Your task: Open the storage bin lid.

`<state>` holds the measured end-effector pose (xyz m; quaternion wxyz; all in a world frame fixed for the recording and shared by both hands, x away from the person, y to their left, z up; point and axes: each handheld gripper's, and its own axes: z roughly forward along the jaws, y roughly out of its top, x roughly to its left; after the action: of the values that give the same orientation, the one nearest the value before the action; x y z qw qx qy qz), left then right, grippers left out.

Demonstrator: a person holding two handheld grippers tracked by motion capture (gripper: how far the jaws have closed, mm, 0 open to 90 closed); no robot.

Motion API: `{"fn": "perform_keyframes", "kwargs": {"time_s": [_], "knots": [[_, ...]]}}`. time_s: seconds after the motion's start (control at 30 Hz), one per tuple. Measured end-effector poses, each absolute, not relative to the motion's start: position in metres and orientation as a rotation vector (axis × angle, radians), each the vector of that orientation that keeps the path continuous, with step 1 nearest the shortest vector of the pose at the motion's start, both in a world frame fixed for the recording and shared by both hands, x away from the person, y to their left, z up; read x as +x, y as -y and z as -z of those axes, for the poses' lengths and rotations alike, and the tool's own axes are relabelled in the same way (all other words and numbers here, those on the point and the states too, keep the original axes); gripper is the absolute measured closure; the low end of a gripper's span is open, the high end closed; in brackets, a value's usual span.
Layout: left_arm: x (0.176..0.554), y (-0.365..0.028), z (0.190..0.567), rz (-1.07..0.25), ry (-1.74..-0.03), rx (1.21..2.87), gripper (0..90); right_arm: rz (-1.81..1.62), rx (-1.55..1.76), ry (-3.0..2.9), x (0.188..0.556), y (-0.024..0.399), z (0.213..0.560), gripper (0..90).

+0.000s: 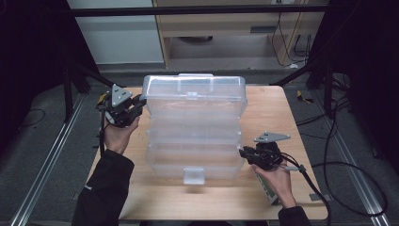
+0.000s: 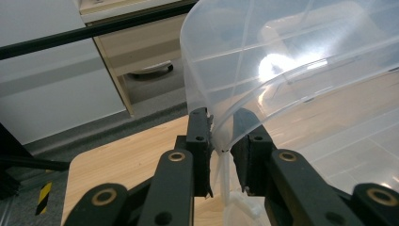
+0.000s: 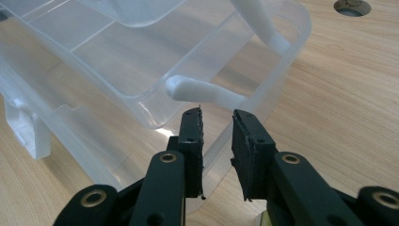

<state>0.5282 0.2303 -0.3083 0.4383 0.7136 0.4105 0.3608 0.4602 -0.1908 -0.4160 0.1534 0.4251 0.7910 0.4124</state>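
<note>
High view, box: A clear plastic tiered organiser box stands fanned open on the wooden table, its long axis running side to side across the table, its tiers stepping up and away from me and its white latch facing my side.
High view, left claw: My left gripper sits at the box's far-left corner, at the raised top tier, jaws pointing right into it.
High view, right claw: My right gripper sits at the box's near-right corner, by the lowest tier, jaws pointing left toward it.
Left gripper view, grip: The thin clear wall of the top tier runs straight up between my two jaws; the left pad touches it, and the jaws are narrow, pinching that edge.
Left gripper view, lie of the box: The tier curves up and to the right ahead of my claw, the table below and to the left.
Right gripper view, grip: My jaws stand slightly parted with the bottom tray's rim between them; I cannot tell whether the pads press it.
Right gripper view, lie of the box: A white hinge arm lies just ahead of my tips, slanting right; the trays stretch away up and to the left.
</note>
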Motion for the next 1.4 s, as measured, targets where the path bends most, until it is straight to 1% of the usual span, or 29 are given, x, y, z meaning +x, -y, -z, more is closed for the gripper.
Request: {"fn": "perform_keyframes", "kwargs": {"time_s": [0.6, 1.07, 1.4], "knots": [[0.544, -0.226, 0.302, -0.918, -1.036, 1.778, 78.0, -1.160, 1.217, -2.264, 0.464, 0.192, 0.416, 74.2], [0.560, -0.221, 0.299, -0.950, -1.068, 1.780, 82.7, -1.165, 1.212, -2.260, 0.464, 0.192, 0.416, 74.0], [0.572, -0.221, 0.299, -0.920, -1.092, 1.754, 83.9, -1.163, 1.214, -2.257, 0.464, 0.192, 0.416, 73.8]]}}
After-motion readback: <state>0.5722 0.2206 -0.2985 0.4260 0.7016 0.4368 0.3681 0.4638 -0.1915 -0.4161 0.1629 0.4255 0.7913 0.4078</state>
